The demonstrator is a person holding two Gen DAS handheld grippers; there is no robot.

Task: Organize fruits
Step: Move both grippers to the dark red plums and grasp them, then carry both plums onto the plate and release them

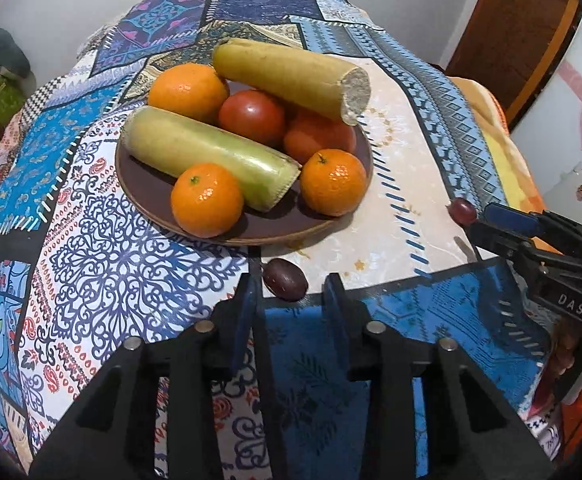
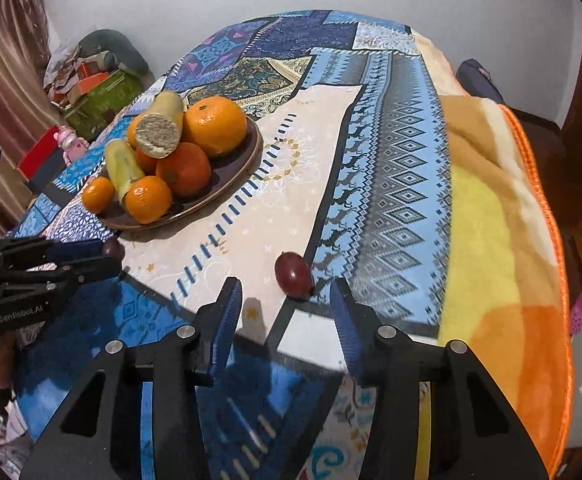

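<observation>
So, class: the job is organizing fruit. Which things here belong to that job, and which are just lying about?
Part of the job:
- left gripper, open around the dark grape
- right gripper, open around the red grape
- brown plate with oranges

Just lying about:
- patterned tablecloth
- orange blanket
- green box
- pink toy figure

Both wrist views look steeply down, sharing the plate [image 1: 139, 200].
</observation>
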